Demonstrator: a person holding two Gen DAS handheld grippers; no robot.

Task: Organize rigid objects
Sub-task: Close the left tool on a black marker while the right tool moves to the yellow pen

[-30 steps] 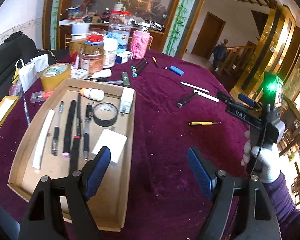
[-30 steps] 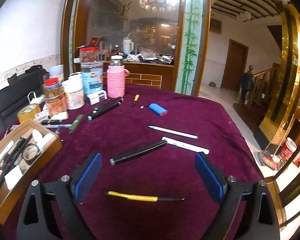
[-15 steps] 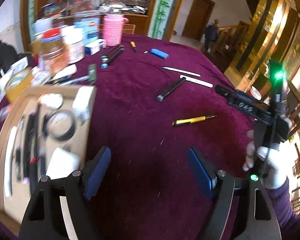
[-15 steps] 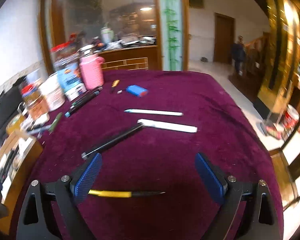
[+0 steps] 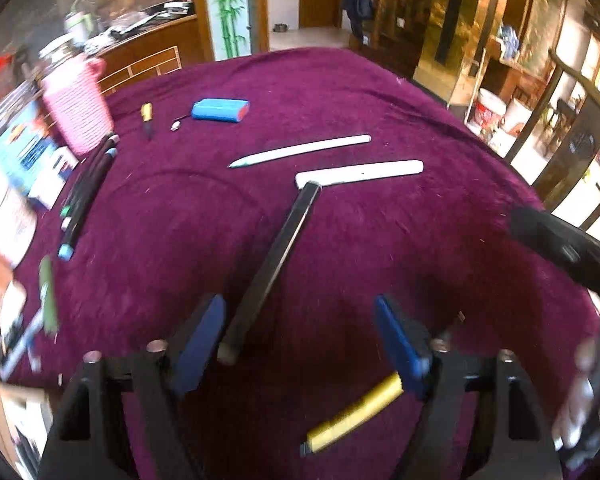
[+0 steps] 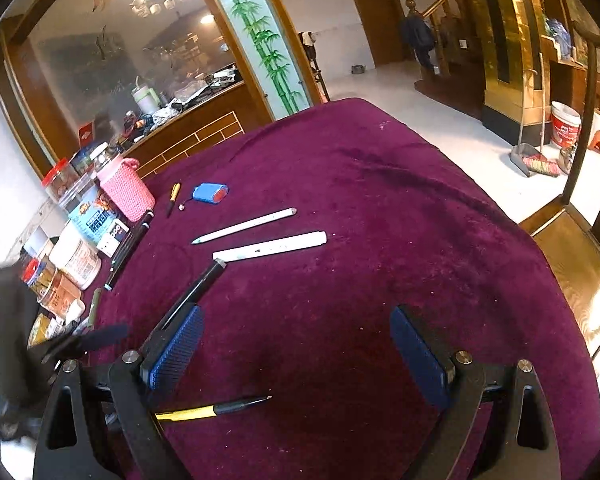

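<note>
My left gripper (image 5: 300, 340) is open and empty, low over the purple cloth. A long black pen (image 5: 272, 264) lies between its fingers, its near end by the left pad. A yellow and black pen (image 5: 352, 416) lies under the right finger. My right gripper (image 6: 296, 348) is open and empty; the black pen (image 6: 192, 292) runs behind its left pad and the yellow pen (image 6: 204, 410) lies just below. Two white pens (image 5: 360, 172) (image 6: 268, 248) and a blue case (image 5: 220, 110) (image 6: 210, 193) lie farther off.
A pink knitted bottle (image 6: 126, 188), jars and boxes (image 6: 76, 256) crowd the left side. Dark markers (image 5: 84, 196) and a green pen (image 5: 48, 296) lie at left. The table edge (image 6: 560, 280) drops off at right. The cardboard tray corner (image 5: 4, 420) shows at lower left.
My left gripper has swung right, away from the cardboard tray, and come down over the black and yellow pens. My right gripper has turned and moved closer to the same pens.
</note>
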